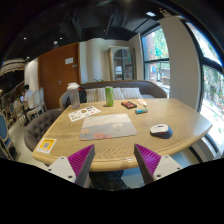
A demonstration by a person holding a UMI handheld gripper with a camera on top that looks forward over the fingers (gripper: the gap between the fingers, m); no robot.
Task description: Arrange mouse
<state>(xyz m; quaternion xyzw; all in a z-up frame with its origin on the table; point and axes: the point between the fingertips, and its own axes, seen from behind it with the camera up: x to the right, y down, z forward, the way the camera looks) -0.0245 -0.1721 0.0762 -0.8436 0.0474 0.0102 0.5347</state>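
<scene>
A grey computer mouse (161,130) lies on the round wooden table (120,148), to the right of a pale grey mouse mat (108,126). My gripper (114,162) hovers at the table's near edge, well short of the mouse, which is ahead and to the right of the right finger (147,157). The fingers are spread wide apart with nothing between them.
On the table stand a clear bottle (74,95) and a green cup (109,96) at the back, papers (84,113), a small dark box (130,104), a teal object (141,111) and a yellow card (46,146) at the left edge. Chairs and a sofa ring the table; windows are at the right.
</scene>
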